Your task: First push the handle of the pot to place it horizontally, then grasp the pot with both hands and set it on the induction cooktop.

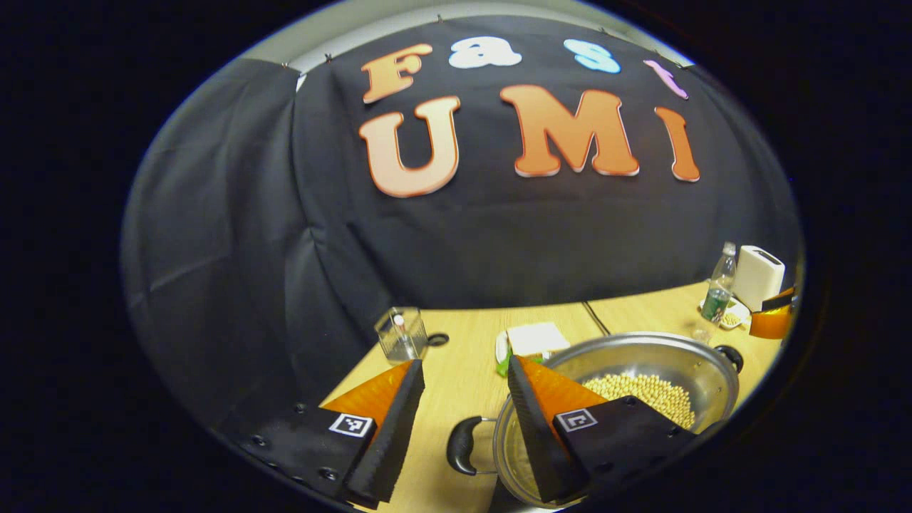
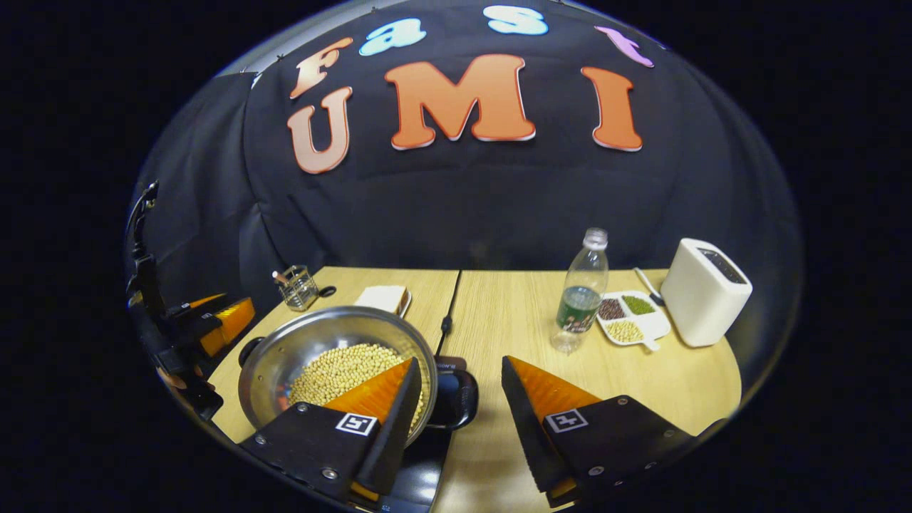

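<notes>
- Pot [image 2: 335, 356]: shiny round metal, wide bowl shape, holds pale round beans [image 2: 342, 370]; sits on the light wood-grain table [image 2: 513, 313], near edge, left of the table seam.
- Black loop handle [image 2: 456, 399] on each side; in the left gripper view the near handle [image 1: 463, 445] sticks out sideways.
- Left gripper [image 1: 463, 399]: jaws wide, holding nothing; handle lies between the fingers, no contact visible.
- Right gripper [image 2: 456, 395]: jaws wide, bracketing the other handle, holding nothing; contact can't be judged.
- Behind: clear plastic bottle [image 2: 583, 288], white boxy toaster [image 2: 705, 292], white divided dish [image 2: 630, 317], wire cup [image 2: 298, 287].
</notes>
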`<move>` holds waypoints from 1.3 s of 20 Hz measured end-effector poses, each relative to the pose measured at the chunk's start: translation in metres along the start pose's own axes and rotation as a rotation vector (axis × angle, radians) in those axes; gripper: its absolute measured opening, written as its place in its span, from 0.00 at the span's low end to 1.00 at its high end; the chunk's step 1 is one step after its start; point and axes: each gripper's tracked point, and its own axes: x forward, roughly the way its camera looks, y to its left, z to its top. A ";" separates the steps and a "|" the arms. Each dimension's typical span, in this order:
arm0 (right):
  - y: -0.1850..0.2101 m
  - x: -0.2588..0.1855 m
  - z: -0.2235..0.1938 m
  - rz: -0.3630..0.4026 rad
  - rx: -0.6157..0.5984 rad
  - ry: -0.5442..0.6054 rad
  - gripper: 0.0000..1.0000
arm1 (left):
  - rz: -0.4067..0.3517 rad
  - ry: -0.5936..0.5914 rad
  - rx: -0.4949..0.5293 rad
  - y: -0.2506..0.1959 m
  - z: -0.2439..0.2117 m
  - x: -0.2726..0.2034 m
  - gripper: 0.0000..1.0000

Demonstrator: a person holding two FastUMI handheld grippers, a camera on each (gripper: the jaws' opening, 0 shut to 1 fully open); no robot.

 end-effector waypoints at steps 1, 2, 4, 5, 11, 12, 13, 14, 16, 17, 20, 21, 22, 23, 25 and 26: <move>-0.005 -0.013 0.015 -0.002 -0.006 -0.045 0.72 | -0.021 -0.036 -0.016 -0.005 0.018 -0.011 0.79; -0.009 -0.023 0.030 -0.007 -0.012 -0.084 0.72 | -0.035 -0.070 -0.029 -0.008 0.036 -0.024 0.81; -0.017 -0.046 0.058 -0.016 -0.026 -0.163 0.72 | -0.050 -0.142 -0.045 -0.010 0.074 -0.048 0.89; -0.027 -0.056 0.063 -0.018 -0.035 -0.198 0.72 | -0.055 -0.176 -0.052 -0.012 0.094 -0.060 0.86; -0.039 -0.142 0.128 -0.008 -0.088 -0.423 0.79 | -0.101 -0.373 -0.057 -0.030 0.184 -0.147 0.99; -0.044 -0.156 0.136 -0.014 -0.098 -0.456 0.81 | -0.103 -0.396 -0.068 -0.032 0.192 -0.160 0.92; -0.048 -0.169 0.144 -0.018 -0.109 -0.484 0.82 | -0.110 -0.417 -0.079 -0.034 0.201 -0.172 0.99; -0.051 -0.183 0.150 -0.022 -0.120 -0.507 0.83 | -0.116 -0.432 -0.093 -0.035 0.211 -0.183 0.99; -0.057 -0.208 0.163 -0.022 -0.148 -0.551 0.85 | -0.161 -0.458 -0.151 -0.043 0.229 -0.204 1.00; -0.062 -0.221 0.168 -0.026 -0.166 -0.571 0.91 | -0.181 -0.468 -0.184 -0.045 0.238 -0.215 1.00; -0.082 -0.251 0.185 -0.068 -0.205 -0.635 0.91 | -0.183 -0.510 -0.226 -0.038 0.261 -0.244 0.95; -0.089 -0.260 0.188 -0.075 -0.202 -0.647 0.93 | -0.180 -0.524 -0.234 -0.038 0.266 -0.252 0.99; -0.094 -0.266 0.188 -0.072 -0.197 -0.645 0.94 | -0.181 -0.532 -0.234 -0.041 0.269 -0.259 0.99; -0.094 -0.269 0.190 -0.069 -0.188 -0.643 0.91 | -0.174 -0.535 -0.227 -0.041 0.270 -0.265 0.98; -0.107 -0.280 0.199 -0.075 -0.171 -0.669 0.97 | -0.145 -0.551 -0.218 -0.036 0.274 -0.278 0.98; -0.113 -0.288 0.205 -0.083 -0.170 -0.689 0.95 | -0.136 -0.558 -0.218 -0.036 0.276 -0.286 0.95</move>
